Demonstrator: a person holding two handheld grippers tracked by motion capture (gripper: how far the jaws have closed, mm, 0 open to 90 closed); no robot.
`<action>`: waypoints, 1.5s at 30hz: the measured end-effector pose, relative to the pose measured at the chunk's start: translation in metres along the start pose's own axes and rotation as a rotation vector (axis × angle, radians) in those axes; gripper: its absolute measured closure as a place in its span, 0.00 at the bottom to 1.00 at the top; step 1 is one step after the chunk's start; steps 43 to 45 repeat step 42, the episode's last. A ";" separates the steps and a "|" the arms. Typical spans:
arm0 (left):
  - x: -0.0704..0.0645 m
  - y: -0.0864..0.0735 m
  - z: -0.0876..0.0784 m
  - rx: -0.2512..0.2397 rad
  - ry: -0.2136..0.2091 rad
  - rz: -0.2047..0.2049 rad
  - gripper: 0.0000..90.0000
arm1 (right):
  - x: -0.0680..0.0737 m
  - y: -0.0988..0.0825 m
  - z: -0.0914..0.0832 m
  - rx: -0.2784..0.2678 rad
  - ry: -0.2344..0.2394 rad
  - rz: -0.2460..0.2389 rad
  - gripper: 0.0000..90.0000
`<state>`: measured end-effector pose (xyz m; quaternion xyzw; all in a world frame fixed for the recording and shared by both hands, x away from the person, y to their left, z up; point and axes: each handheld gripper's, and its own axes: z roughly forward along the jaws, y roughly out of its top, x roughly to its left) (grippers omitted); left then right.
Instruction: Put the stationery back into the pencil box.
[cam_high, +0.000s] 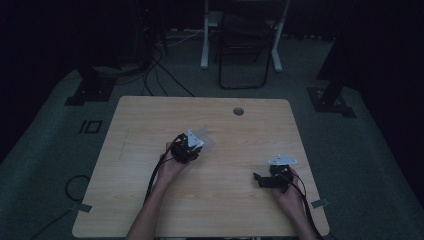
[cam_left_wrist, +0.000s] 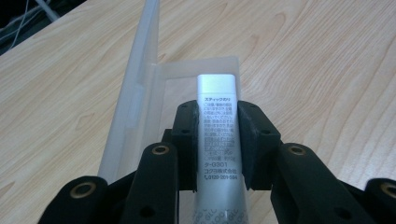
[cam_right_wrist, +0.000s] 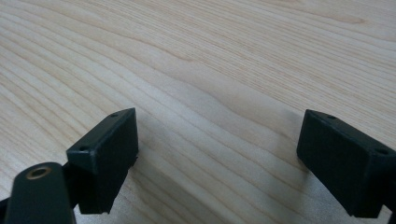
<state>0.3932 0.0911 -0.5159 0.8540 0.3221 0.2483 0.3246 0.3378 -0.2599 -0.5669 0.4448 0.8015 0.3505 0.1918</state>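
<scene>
Black pads: left hand-held gripper (cam_left_wrist: 218, 140) clamped on a silver glue stick (cam_left_wrist: 217, 126), printed label facing up, tube pointing away along the jaws.
Glue stick position: over the tray of a translucent plastic case (cam_left_wrist: 154, 88), lid standing open at the left in the left gripper view; touching the tray floor or just above it, not clear.
Right hand-held gripper (cam_right_wrist: 215, 158): jaws wide apart, nothing between them, low over bare tabletop (cam_right_wrist: 224, 56), well apart from the left one (cam_high: 189, 148) in the high view.
Step in hand: probably laying the stick into the case.
Next move: lower the tube flat inside the walls, release, then swing the lid shut; right one (cam_high: 272, 177) free to steady the case.
Hard to make out: stick's lower end cut off by the frame; case a faint pale smear in the dim high view; small label print unreadable.
</scene>
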 end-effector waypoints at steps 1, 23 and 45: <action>0.000 0.000 0.001 0.001 0.001 0.001 0.78 | 0.000 0.000 0.000 0.000 0.000 0.000 0.14; -0.005 -0.007 0.012 0.052 0.055 0.054 0.72 | 0.000 0.000 0.000 0.000 0.001 0.000 0.14; -0.036 -0.010 -0.014 -0.036 -0.041 0.020 0.65 | 0.000 0.000 0.000 0.000 0.001 -0.002 0.14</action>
